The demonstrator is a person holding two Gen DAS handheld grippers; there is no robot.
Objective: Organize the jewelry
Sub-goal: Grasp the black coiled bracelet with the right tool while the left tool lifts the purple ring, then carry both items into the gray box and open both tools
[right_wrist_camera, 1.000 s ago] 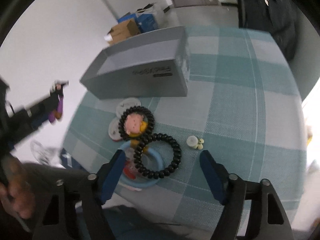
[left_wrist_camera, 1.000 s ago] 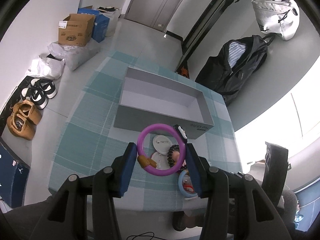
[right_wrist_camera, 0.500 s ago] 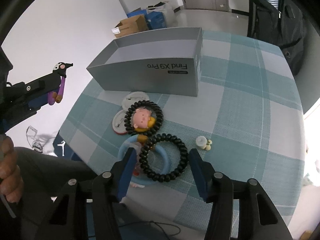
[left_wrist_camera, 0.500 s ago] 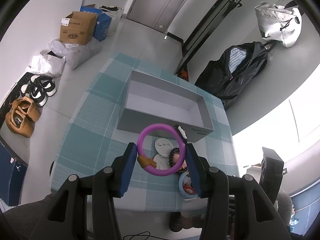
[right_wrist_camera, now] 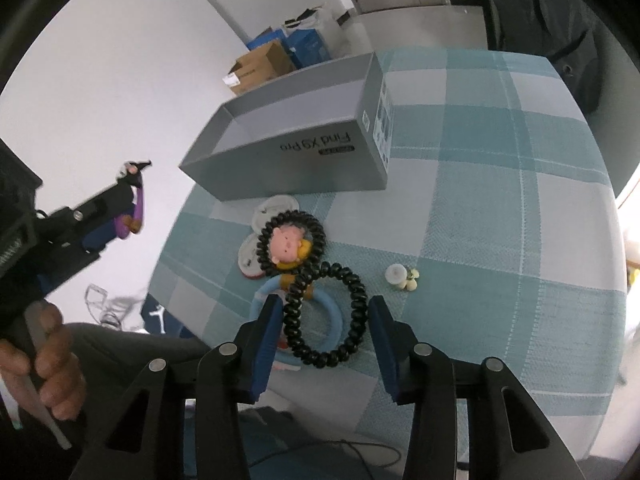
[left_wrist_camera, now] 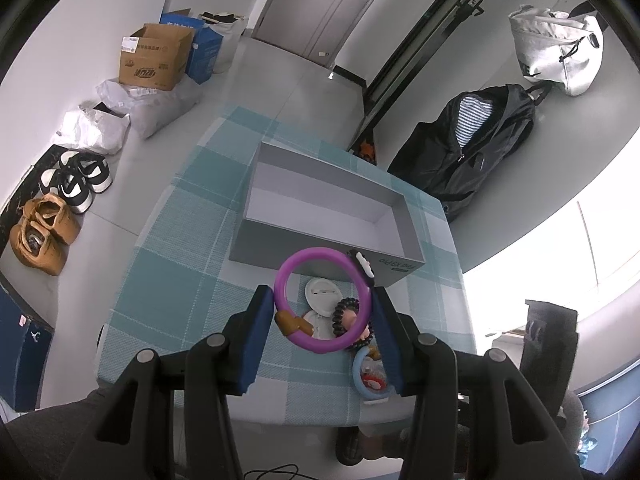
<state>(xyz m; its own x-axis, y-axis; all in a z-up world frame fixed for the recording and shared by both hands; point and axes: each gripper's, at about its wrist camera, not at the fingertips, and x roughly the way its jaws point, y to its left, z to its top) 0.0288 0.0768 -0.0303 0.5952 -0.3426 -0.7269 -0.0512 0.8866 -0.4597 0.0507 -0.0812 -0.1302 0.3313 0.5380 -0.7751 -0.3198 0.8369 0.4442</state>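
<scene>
Left wrist view: the left gripper (left_wrist_camera: 322, 308) clamps a smooth purple ring (left_wrist_camera: 323, 301) between its blue pads, above the near edge of the checked tablecloth (left_wrist_camera: 188, 248). Beyond stands an open grey cardboard box (left_wrist_camera: 328, 216). The ring partly hides the other trinkets.

Right wrist view: the right gripper (right_wrist_camera: 322, 334) has its jaws parted around a ribbed black coil bracelet (right_wrist_camera: 326, 316); contact cannot be judged. The bracelet overlaps a blue ring (right_wrist_camera: 298, 320), which is partly hidden.

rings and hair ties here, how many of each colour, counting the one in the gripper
purple ring, held in the left gripper: 1
black coil ties: 2
blue ring, lying under the nearer black tie: 1
total: 4
</scene>
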